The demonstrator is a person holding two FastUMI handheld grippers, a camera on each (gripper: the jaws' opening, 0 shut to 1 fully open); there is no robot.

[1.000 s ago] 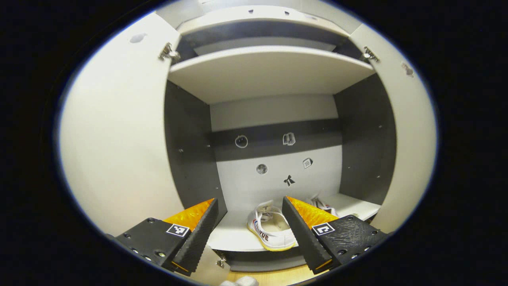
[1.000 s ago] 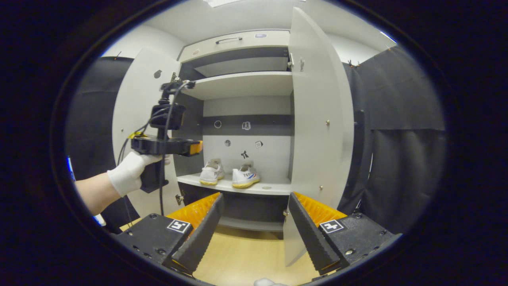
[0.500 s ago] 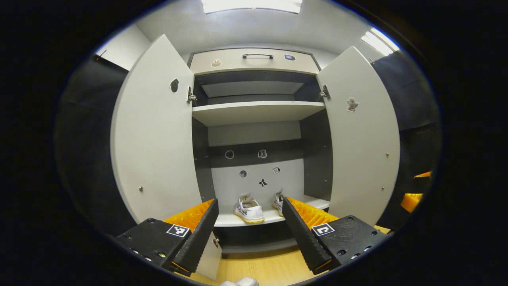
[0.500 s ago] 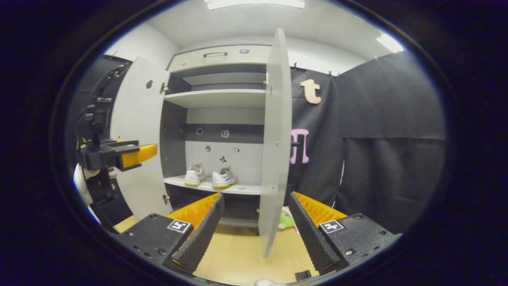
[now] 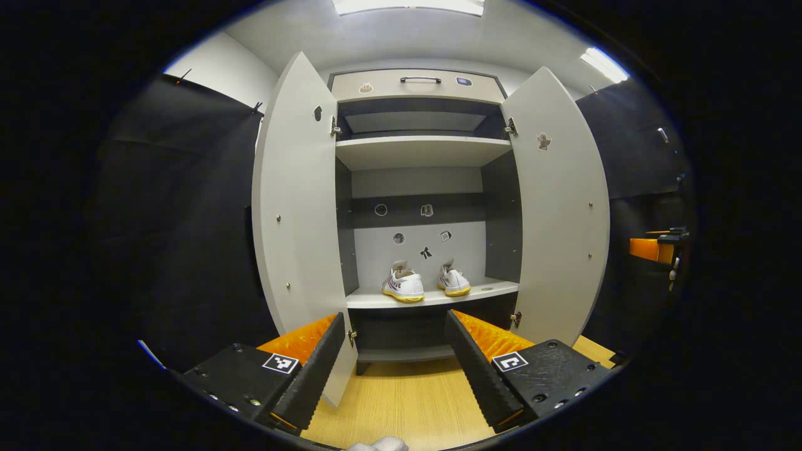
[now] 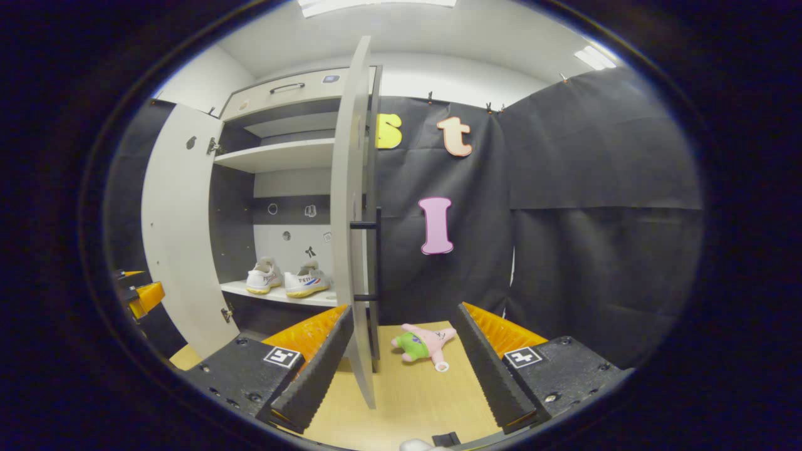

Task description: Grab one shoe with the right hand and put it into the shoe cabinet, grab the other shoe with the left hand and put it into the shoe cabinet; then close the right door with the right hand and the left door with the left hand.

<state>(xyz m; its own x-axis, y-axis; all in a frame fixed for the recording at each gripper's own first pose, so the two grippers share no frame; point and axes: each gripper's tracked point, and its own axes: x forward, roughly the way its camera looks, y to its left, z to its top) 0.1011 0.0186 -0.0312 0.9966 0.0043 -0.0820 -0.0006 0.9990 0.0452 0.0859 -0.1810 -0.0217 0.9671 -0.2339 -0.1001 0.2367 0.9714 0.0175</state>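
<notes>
On the lower shelf [image 5: 432,299] of the open cabinet [image 5: 418,81] two white shoes stand side by side, heels toward the cameras, with yellow soles: the left shoe [image 5: 403,285] near the middle of the shelf's front edge, the right shoe [image 5: 453,282] just beside it and apart from it. In the right gripper view the right shoe [image 6: 306,282] carries blue and red lettering on its side, too small to read with certainty, and the left shoe [image 6: 263,279] stands next to it. Both doors stand open: the left door [image 5: 296,219] swung out to the cabinet's left, the right door [image 5: 559,207] to its right. In the right gripper view the right door [image 6: 351,250] is seen almost edge-on, with a dark bar handle on its outer face. Small stickers dot the cabinet's back panel and doors; no writing on them can be read. The left hand-held gripper [image 5: 396,360] is held wide apart and empty, facing the cabinet from back over the wooden floor [image 5: 407,407]. The right hand-held gripper [image 6: 401,357] is also spread wide and empty, the right door's lower edge standing between its fingers in view, not touching them as far as can be told. A pink and green plush toy [image 6: 423,344] lies on the floor near the booth wall.
</notes>
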